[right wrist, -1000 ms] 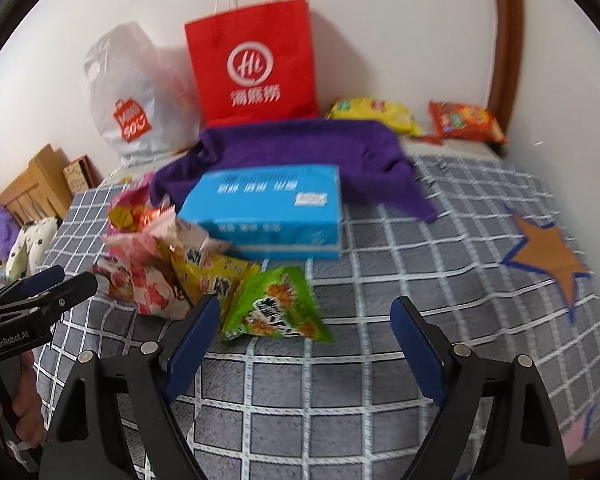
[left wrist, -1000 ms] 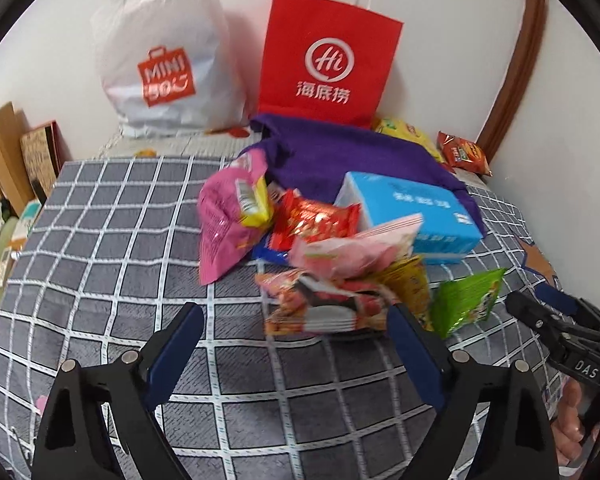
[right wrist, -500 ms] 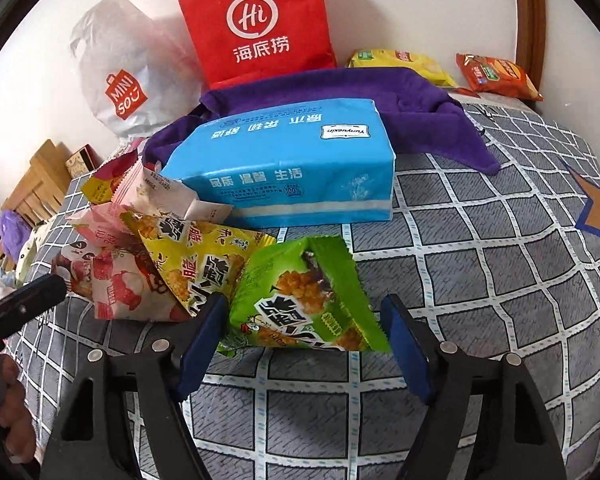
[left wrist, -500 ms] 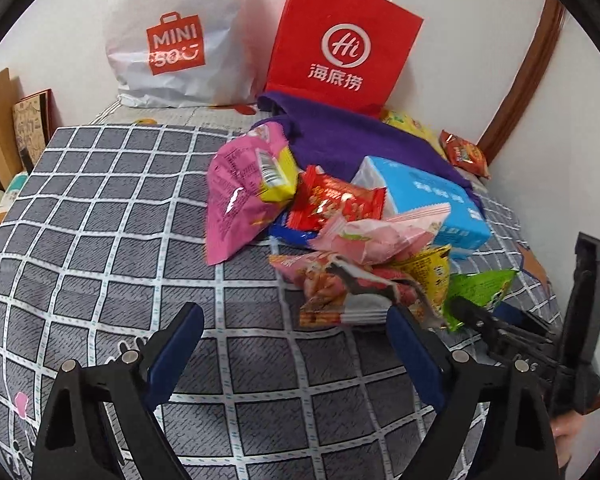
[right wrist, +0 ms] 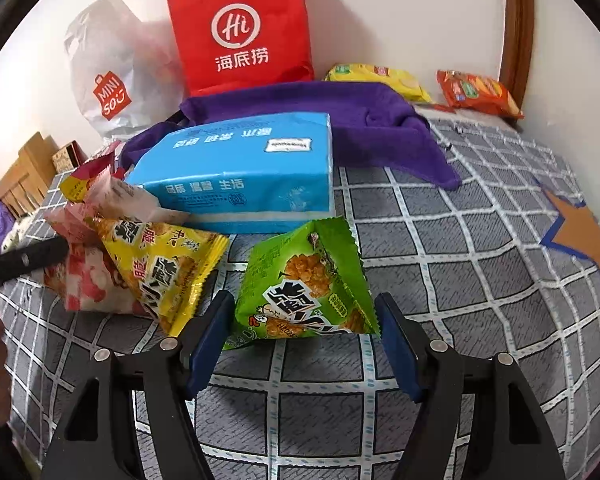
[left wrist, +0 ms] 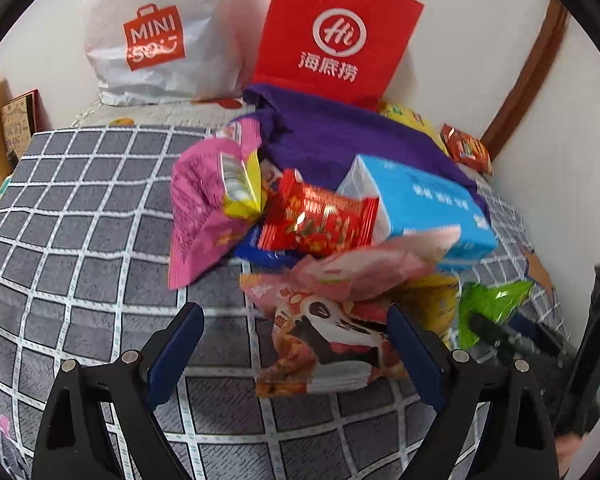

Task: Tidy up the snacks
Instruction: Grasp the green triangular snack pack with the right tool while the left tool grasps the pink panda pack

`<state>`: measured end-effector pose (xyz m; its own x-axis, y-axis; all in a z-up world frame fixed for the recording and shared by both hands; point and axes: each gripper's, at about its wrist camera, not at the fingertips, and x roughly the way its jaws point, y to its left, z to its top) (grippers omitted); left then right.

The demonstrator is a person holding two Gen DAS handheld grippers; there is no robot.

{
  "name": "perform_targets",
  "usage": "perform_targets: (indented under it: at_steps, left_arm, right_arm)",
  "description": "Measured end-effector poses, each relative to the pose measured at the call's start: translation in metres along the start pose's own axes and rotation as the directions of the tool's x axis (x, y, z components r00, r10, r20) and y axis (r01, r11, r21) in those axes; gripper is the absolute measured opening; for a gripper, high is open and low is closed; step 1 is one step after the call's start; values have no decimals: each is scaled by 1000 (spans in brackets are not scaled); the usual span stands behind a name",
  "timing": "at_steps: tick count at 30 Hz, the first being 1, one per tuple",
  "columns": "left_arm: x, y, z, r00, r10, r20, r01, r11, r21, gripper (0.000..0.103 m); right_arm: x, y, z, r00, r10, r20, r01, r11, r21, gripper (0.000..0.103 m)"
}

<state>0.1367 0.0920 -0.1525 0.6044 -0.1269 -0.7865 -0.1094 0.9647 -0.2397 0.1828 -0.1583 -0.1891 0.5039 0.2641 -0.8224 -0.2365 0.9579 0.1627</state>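
A heap of snack packets lies on the grey checked bedcover (right wrist: 468, 280). My right gripper (right wrist: 302, 344) is low over the green packet (right wrist: 304, 288), which sits between its blue pads (right wrist: 208, 340). The jaws are closing and the pads stand at the packet's edges without squeezing it. My left gripper (left wrist: 296, 356) is open, its fingertips on either side of the near end of a pink-and-white packet (left wrist: 324, 344). Behind that lie a red packet (left wrist: 320, 216), a pink bag (left wrist: 196, 208) and a yellow packet (right wrist: 168, 268).
A blue tissue pack (right wrist: 244, 172) lies behind the heap on a purple cloth (right wrist: 380, 120). A red paper bag (right wrist: 240, 28) and a white plastic bag (left wrist: 156, 36) lean on the wall. Yellow (right wrist: 376, 80) and orange (right wrist: 476, 92) packets lie at the back right.
My right gripper has come down around the green packet and its jaws have narrowed. My left gripper has moved down and toward the heap, so the pink-and-white packet now lies between its fingertips.
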Motion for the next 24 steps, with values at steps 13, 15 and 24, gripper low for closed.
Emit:
perform_targets:
  at_steps: [13, 15, 24]
  left_arm:
    - [15, -9, -14, 997, 73, -39, -69, 994, 86, 95]
    - [19, -11, -13, 996, 87, -24, -84, 992, 94, 94]
    - [19, -10, -13, 998, 65, 1, -65, 995, 80, 78]
  right_arm:
    - [3, -2, 1, 1000, 24, -13, -24, 1000, 14, 75]
    - [3, -1, 0, 1000, 29, -13, -28, 999, 17, 75]
    - [4, -2, 0, 1000, 17, -16, -17, 1000, 5, 75]
